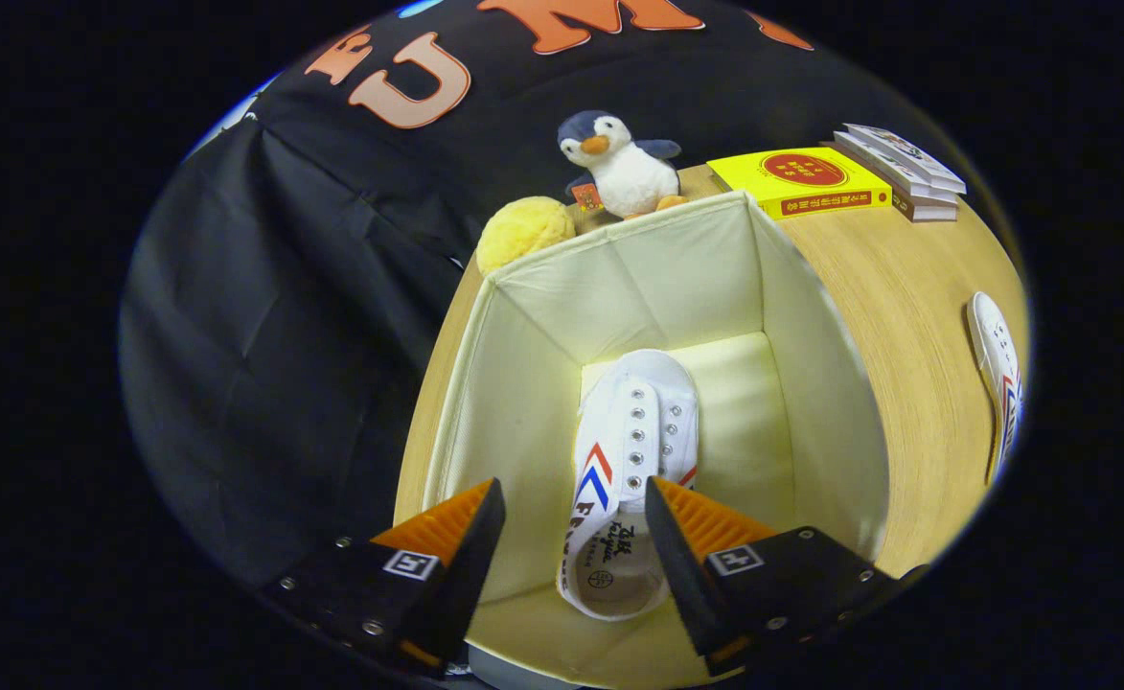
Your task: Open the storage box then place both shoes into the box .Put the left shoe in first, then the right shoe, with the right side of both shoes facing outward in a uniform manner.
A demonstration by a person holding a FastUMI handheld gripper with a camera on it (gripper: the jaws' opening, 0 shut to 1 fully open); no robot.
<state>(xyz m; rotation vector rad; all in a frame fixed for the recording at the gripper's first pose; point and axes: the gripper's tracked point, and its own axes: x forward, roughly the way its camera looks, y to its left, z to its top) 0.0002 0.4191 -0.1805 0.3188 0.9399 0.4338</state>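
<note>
- Gripper view looks down into the open storage box point(811, 383), a cream fabric box standing on the wooden bench point(906, 316)
- The fingers point(575, 537) are spread apart above the box's near rim and grasp nothing
- One white shoe point(633, 450) with red and blue stripes lies on the box floor, toe pointing toward the far wall and heel opening nearest the fingers; it shows in the gap between them, closer to the right finger
- Whether either finger touches the shoe cannot be told
- The second white shoe point(997, 383) lies on the bench well apart from the box, toward the bench's right edge
- Beyond the box's far wall sit a yellow plush ball point(523, 230) and a penguin toy point(619, 168)
- A yellow book point(801, 182) and a stack of books point(902, 172) lie near the bench's far right corner
</note>
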